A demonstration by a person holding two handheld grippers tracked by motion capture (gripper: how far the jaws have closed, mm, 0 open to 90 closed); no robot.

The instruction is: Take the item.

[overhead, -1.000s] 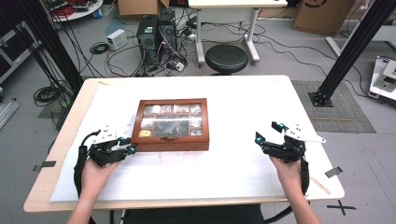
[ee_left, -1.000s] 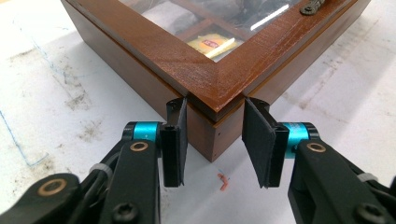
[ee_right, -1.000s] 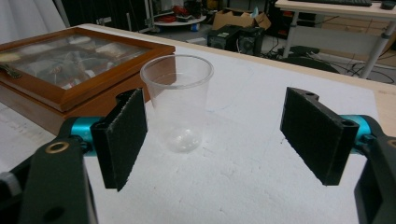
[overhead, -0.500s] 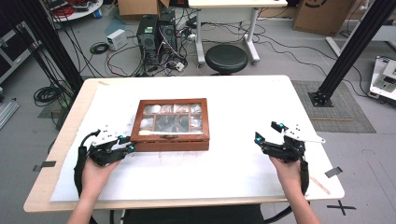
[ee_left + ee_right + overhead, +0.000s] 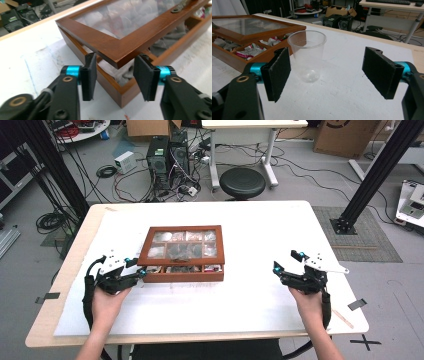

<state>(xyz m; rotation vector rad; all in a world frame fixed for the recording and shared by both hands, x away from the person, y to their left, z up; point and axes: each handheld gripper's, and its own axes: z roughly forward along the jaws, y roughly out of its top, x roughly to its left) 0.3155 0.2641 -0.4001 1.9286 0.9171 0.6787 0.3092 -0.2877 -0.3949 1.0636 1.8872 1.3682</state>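
A brown wooden box [image 5: 181, 276] with a glass-paned lid [image 5: 216, 245] stands mid-table, holding packets in compartments. Its lid [image 5: 110, 47] is tilted up at the front, leaving a gap above the base [image 5: 112, 91]. My left gripper [image 5: 141, 271] is at the box's front-left corner, and its jaws [image 5: 116, 72] pinch the raised lid corner from both sides. My right gripper [image 5: 285, 261] rests at the table's right, wide open [image 5: 325, 75]. A clear plastic cup [image 5: 308, 55] stands upright just beyond its jaws, untouched.
White sheeting [image 5: 250, 320] covers the tabletop, with bare room in front of the box and between the hands. Behind the table stand a black stool [image 5: 242, 182] and computer towers [image 5: 167, 155] amid cables. A black frame post [image 5: 372, 175] rises at the right.
The lid's front edge has risen off the box with my left gripper at its corner. The right gripper has stayed put.
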